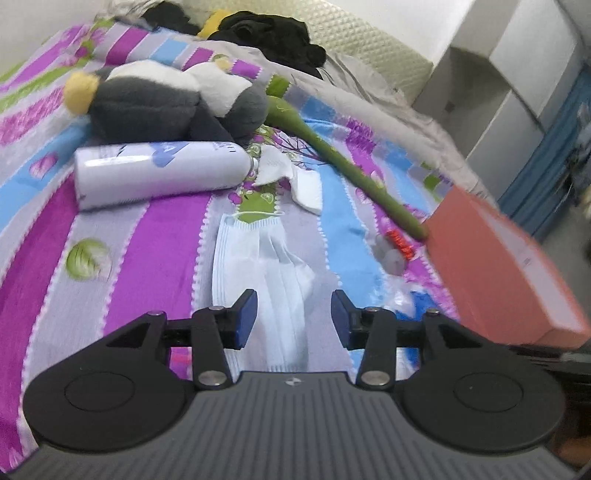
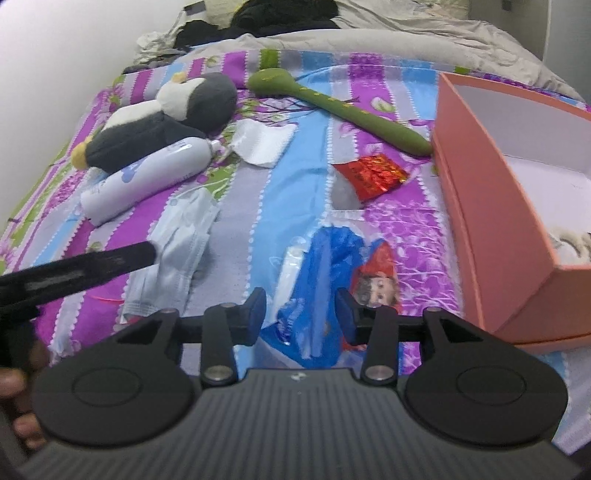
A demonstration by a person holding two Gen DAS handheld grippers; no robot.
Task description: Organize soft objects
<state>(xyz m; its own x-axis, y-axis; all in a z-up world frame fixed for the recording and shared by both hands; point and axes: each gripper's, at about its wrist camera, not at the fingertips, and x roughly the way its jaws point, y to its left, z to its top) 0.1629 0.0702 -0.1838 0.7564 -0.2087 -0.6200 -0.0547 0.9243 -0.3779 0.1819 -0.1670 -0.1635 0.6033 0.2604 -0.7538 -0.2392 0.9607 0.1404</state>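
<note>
A grey and white plush penguin (image 1: 162, 99) (image 2: 166, 118) lies on the striped bedspread, beside a long green plush snake (image 1: 347, 162) (image 2: 343, 107). A pale face mask pack (image 1: 269, 266) (image 2: 177, 243) lies flat on the bed. My left gripper (image 1: 293, 317) is open just above the mask pack, empty; it shows in the right wrist view as a dark finger (image 2: 110, 258) over the mask. My right gripper (image 2: 301, 314) is open and empty above a blue plastic bag with a doll picture (image 2: 332, 273). An open orange box (image 2: 517, 192) (image 1: 502, 266) stands at the right.
A white spray bottle (image 1: 159, 173) (image 2: 144, 177) lies next to the penguin. White folded tissue (image 1: 295, 181) (image 2: 262, 144) and a red foil packet (image 2: 373, 175) lie mid-bed. Black clothes (image 1: 266, 33) and a grey quilt (image 2: 406, 40) lie at the far end.
</note>
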